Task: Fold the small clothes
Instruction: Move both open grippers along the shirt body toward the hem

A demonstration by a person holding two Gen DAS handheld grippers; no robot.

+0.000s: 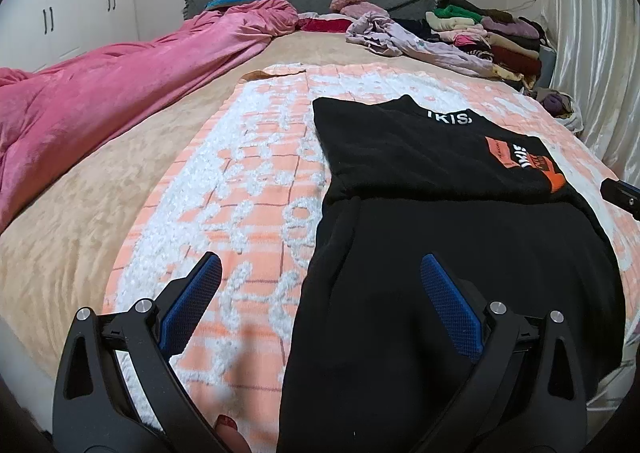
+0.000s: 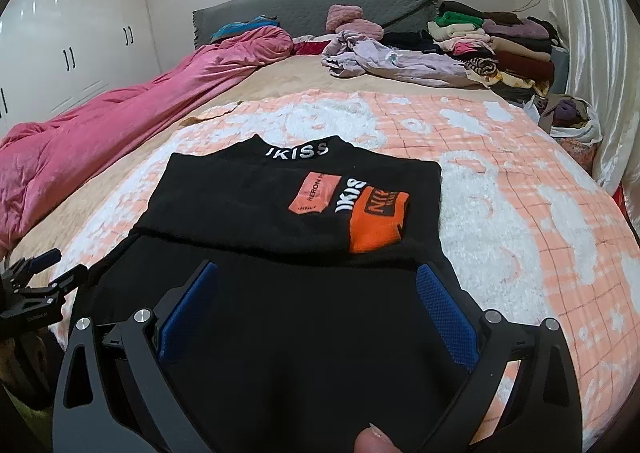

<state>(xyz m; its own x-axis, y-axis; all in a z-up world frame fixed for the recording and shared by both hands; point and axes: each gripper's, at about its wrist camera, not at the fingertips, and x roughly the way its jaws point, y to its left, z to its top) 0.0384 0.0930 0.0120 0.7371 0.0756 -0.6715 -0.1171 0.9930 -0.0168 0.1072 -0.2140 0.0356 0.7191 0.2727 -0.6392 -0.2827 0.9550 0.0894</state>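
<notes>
Bed with beige cover; peach-and-white checked blanket [image 2: 500, 181] spread across it. Black sweatshirt [image 2: 280, 197] lies flat on the blanket, sides folded in, collar away from cameras. Left gripper [image 1: 320, 293] over its left hem edge, jaws wide apart, empty. Right gripper [image 2: 316, 297] above lower half, jaws wide, holding nothing. Clothes pile [image 2: 500, 41] near headboard.

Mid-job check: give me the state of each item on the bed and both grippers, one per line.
Black top: lying flat on the mat, partly folded, collar away from the grippers.
Mat: spread flat on the bed.
Pink duvet: bunched along the bed's far side.
Lilac garment: crumpled, unfolded.
Clothes stack: folded, piled by the headboard.
Left gripper: open, holding nothing.
Right gripper: open, over the top's near part.
</notes>
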